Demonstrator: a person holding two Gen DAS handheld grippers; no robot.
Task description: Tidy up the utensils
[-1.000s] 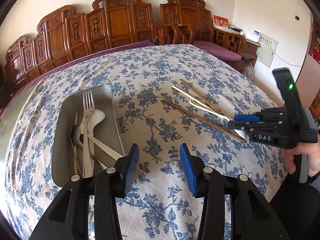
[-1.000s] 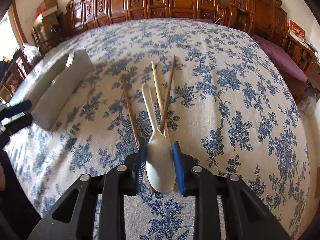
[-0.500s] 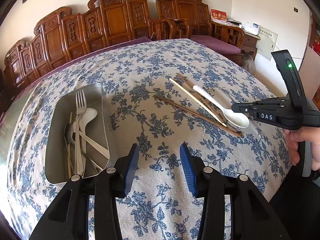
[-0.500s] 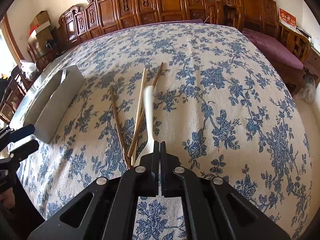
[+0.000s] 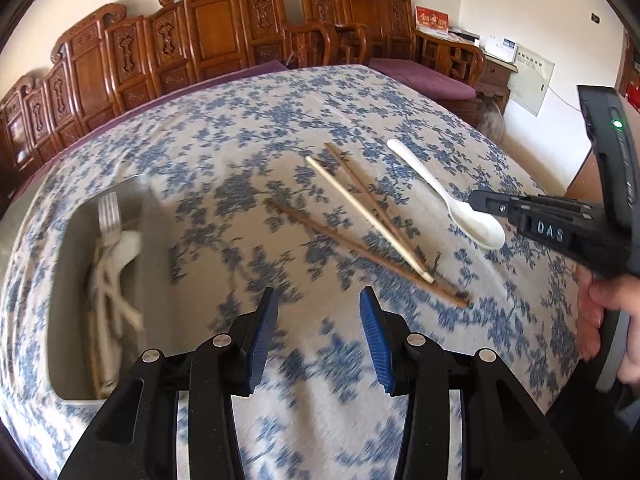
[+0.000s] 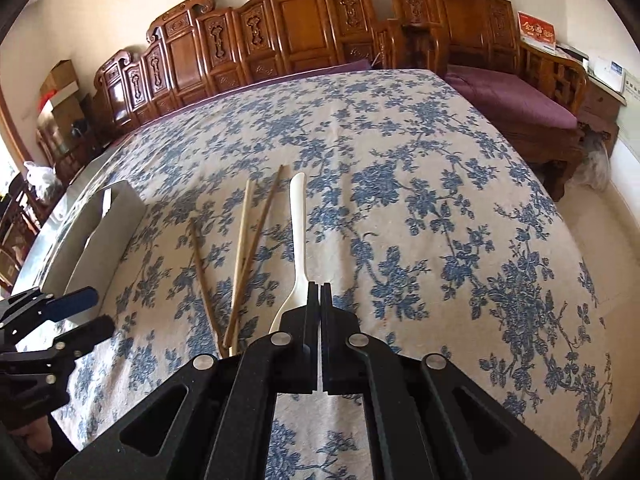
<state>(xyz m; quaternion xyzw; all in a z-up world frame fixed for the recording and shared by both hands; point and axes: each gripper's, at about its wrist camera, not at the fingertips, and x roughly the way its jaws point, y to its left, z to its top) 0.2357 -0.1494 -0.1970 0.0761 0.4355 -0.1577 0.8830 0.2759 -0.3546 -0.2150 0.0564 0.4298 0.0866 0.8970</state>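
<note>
Right tool point(image 6: 319, 292) clamped fully together on the bowl edge of the white spoon point(image 6: 297, 236); handle pointing away toward the far side of the counter point(image 6: 440, 208). In the left wrist view, spoon point(image 5: 448, 196) looks raised off the cloth at the bowel end, pinched thinly by the tip of the right tool point(image 5: 486, 206) (contact patch small, so grip judged marginal).

Left tool point(image 5: 316, 320) part open, nothing between the pads, hovering over bare cloth near the tray point(image 5: 160, 240).

Tray at the near left, already holding a fork point(image 5: 110, 220) and other pale utensils (blurred, count not readable). Three chopsticks point(image 5: 368, 216) lying crossed on the cloth between tray and spoon, just left of the spoon.

Step in hand, judged: carry spoon leftward to tray.

Notes for doing it well:
- Lift clear before moving sideways, to pass over the chopsticks without snagging the long handle.
- Keep wrist steady; thin edge grip likely to let the spoon pivot or slip if swung.
- Approach tray with handle parallel to its long side, matching the utensils inside.
- Lower until the spoon rests, then release (no drop from height).
- Keep left tool out of the path, or use it to steady the tray.
</note>
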